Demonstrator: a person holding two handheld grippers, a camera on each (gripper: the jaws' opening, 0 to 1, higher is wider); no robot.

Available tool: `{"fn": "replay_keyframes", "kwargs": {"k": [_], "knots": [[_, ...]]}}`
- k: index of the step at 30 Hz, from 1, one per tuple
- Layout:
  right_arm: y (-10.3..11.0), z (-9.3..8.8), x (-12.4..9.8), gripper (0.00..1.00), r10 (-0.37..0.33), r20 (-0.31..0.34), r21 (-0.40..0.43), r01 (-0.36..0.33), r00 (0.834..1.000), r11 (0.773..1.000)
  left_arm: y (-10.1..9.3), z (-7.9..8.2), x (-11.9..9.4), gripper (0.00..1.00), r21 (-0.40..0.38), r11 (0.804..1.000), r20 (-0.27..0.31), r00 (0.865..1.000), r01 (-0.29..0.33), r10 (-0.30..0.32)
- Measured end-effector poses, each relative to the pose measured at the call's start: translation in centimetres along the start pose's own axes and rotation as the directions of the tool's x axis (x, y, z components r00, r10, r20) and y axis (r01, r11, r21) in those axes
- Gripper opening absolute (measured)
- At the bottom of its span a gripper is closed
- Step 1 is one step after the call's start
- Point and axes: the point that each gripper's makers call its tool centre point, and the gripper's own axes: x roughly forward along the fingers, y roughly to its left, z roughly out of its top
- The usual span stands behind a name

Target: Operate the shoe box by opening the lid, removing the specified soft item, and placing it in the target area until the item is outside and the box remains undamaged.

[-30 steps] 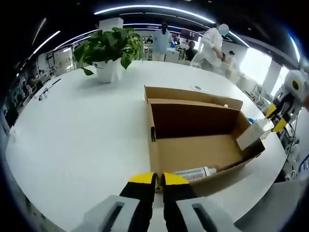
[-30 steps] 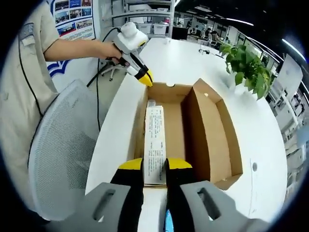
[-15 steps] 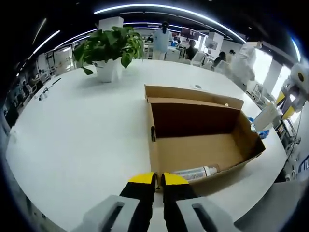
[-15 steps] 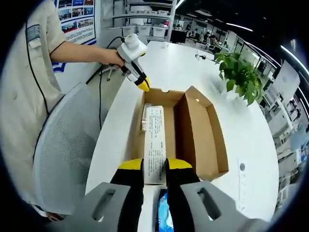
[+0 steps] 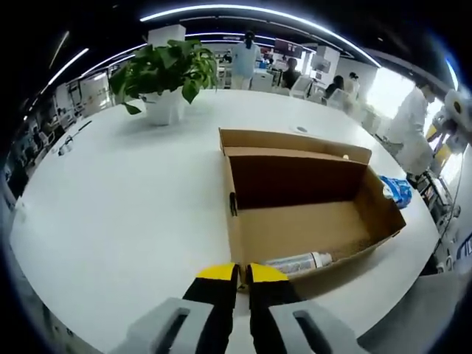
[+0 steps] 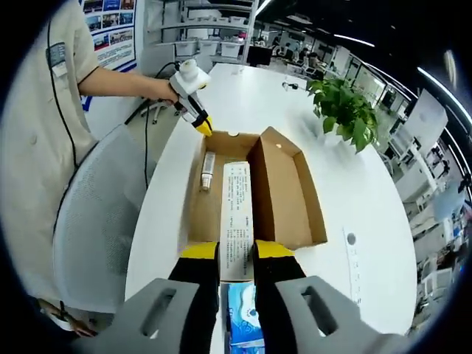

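The open cardboard shoe box (image 5: 295, 199) lies on the white table (image 5: 110, 192). A white tube (image 5: 299, 262) rests inside it by the near wall. My left gripper (image 5: 236, 274) is shut, its tips at the rim of the box's short wall; it also shows as the left gripper (image 6: 200, 125) at the box's (image 6: 287, 192) far end. My right gripper (image 6: 236, 254) is shut on a long white printed carton (image 6: 236, 214), held above the box. A blue soft packet (image 6: 242, 328) lies under it, the same blue packet (image 5: 398, 190) on the table past the box's end.
A potted plant (image 5: 166, 74) stands at the back of the table, also seen as the plant (image 6: 343, 110). A grey mesh chair (image 6: 96, 221) and a person (image 6: 37, 110) are by the table's edge. People move about in the background.
My right gripper has risen and drawn back from the box with the white carton, so the box looks smaller. The blue packet has come into view. The left gripper has stayed put.
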Motion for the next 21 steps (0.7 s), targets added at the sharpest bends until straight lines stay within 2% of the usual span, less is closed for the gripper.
{"fn": "replay_keyframes", "kwargs": {"k": [10,21], "knots": [[-2.9,-2.9,-2.8,0.14,-0.059,-0.025,0.027,0.059,0.998,0.998,-0.1,0.0,0.0,0.05,0.008,1.0,-0.015,1.0,0.003,-0.003],[-4.7,-6.5,-4.8,0.14,-0.089,-0.088,0.035,0.093,0.992,0.995,0.1,0.0,0.1,0.05,0.008,1.0,-0.018,1.0,0.002,-0.001]]}}
